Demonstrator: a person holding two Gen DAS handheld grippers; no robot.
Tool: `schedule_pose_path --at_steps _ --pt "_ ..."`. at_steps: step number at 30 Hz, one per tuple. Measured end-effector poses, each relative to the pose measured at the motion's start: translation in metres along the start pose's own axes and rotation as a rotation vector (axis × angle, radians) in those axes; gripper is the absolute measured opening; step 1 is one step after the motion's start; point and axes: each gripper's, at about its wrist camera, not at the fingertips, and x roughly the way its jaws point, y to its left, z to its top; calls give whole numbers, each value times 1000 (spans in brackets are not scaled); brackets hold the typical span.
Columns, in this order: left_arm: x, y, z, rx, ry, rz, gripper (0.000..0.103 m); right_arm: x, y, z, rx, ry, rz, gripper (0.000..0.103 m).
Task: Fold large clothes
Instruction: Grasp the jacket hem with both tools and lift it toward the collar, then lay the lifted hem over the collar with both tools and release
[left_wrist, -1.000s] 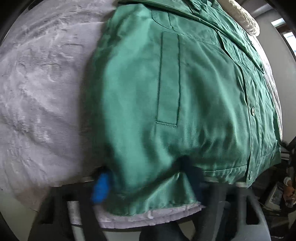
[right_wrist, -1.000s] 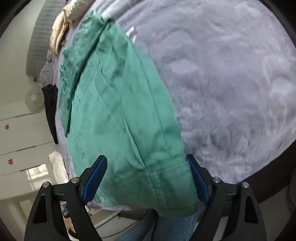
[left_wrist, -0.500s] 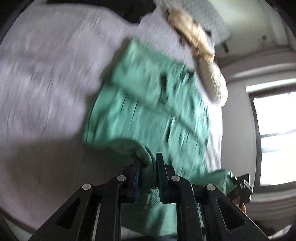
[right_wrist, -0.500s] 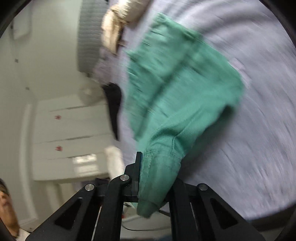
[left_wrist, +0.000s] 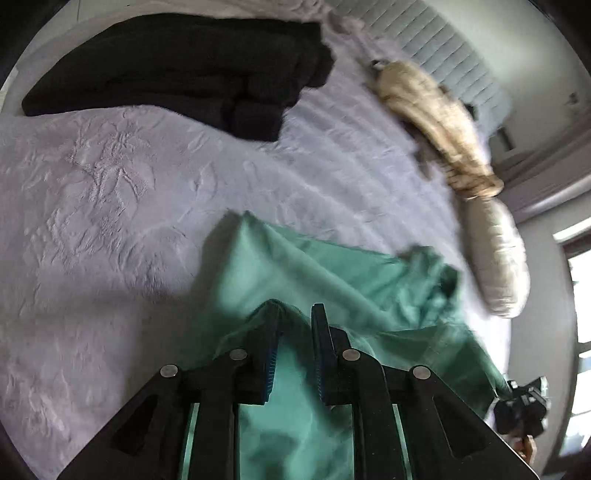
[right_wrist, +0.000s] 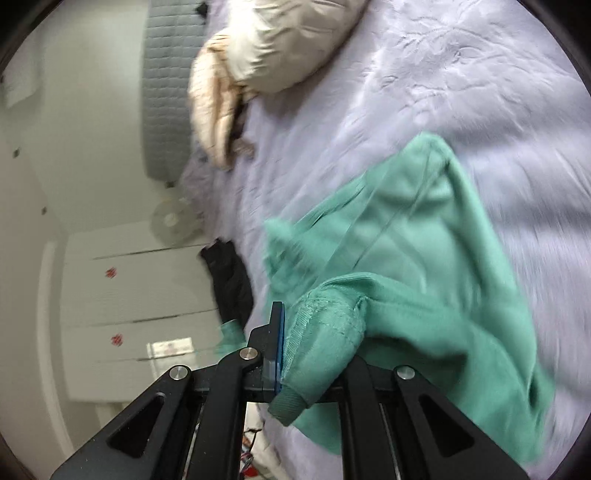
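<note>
Left gripper (left_wrist: 293, 314): jaws nearly together, pinching a fold of the green jacket (left_wrist: 332, 280); cloth bunches over the tips and drapes down between the fingers. Pose: tilted steeply down at the bed (left_wrist: 110, 206).

Right gripper (right_wrist: 314, 317): jaws pressed together on a stitched hem of the green jacket (right_wrist: 413, 236); only the blue-padded left finger shows, the other is under cloth. A ribbed cuff end hangs out below the grip. Pose: shallower tilt, looking along the bed toward the headboard (right_wrist: 166, 85).

Both sets of jaws closed within the last second, with jacket cloth between them.

Jacket relative to the bed: the gripped edge is lifted off the cover, the rest trails onto the lilac embossed bedcover, roughly mid-bed. Frames blurred.

Also on the bed: folded black garment (left_wrist: 192, 70) beyond the jacket, cream puffer coat (left_wrist: 436, 118) nearer the headboard. The right gripper also shows at the left-wrist view's lower right edge.

White cabinet (right_wrist: 122, 302) beside the bed carries small red marks; not readable.
</note>
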Motion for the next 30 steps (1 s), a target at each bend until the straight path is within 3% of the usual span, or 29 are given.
schedule_pose_path --at_steps 1,2,3,5,7,9,10,11,14,17,20,22,23,24,25,27,30 --pt "7 -2 1 8 9 33 20 8 -3 6 4 1 -20 8" --pt "11 -1 2 17 18 63 33 16 -7 13 13 3 -49 10" --pt "11 0 3 30 15 101 61 19 -9 17 23 0 -55 12" --pt "2 -3 3 50 -48 157 82 21 -17 22 65 2 -58 13" --pt "-12 -6 3 95 -105 186 82 19 -18 24 77 16 -57 17" --pt "-17 -9 2 137 -102 201 82 10 -14 25 46 10 -63 43" --pt "-19 -13 1 175 -106 222 82 9 -10 28 26 -6 -68 69" --pt "-19 -16 -1 211 -109 238 82 2 -3 28 -6 -34 -75 76" --pt "-9 -26 -3 299 -93 273 82 -14 14 31 -132 -94 -171 76" --pt "15 -35 2 322 -59 259 82 -9 20 34 -239 -66 -325 76" --pt "53 -43 7 330 0 238 82 5 16 33 -302 -24 -402 75" --pt "70 -45 6 335 16 252 75 19 9 31 -338 7 -476 70" --pt "75 -46 5 340 19 248 28 24 6 31 -345 17 -498 48" --pt "80 -47 4 338 37 238 7 31 2 29 -361 37 -520 27" --pt "77 -47 2 323 25 242 7 36 0 27 -382 60 -537 4" --pt "61 -48 -2 336 -30 228 7 38 12 16 -478 51 -565 4" --pt "41 -40 -3 327 -61 191 7 29 39 4 -612 20 -524 4"
